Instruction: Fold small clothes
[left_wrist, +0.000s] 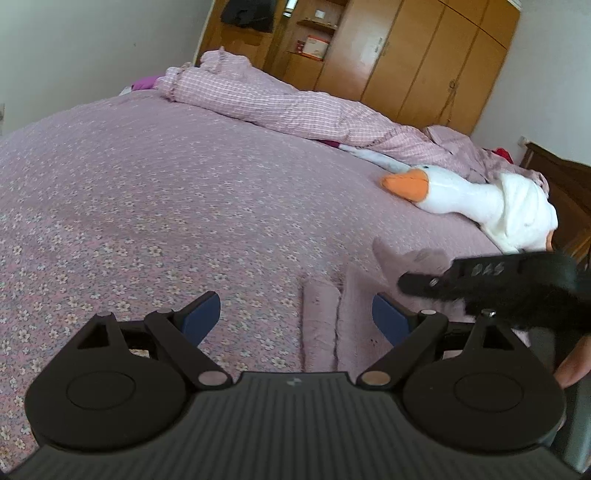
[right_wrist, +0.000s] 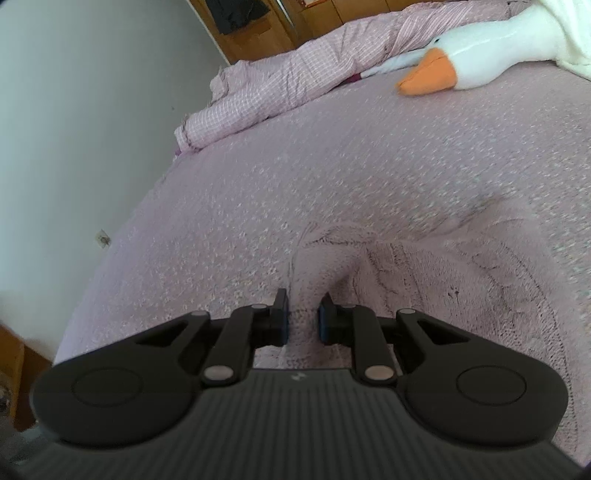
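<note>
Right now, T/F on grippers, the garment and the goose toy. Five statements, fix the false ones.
1. The right gripper is closed on a fold of the pink knit garment. True.
2. The left gripper is clamped on the garment. False: its jaws stand wide apart with nothing between the pads.
3. The plush goose lies on the floral bedspread with its orange beak toward the middle of the bed. True.
4. The checked pink quilt covers the garment. False: it is bunched along the far side of the bed, apart from the garment.
5. The goose's beak is black. False: it is orange.
</note>
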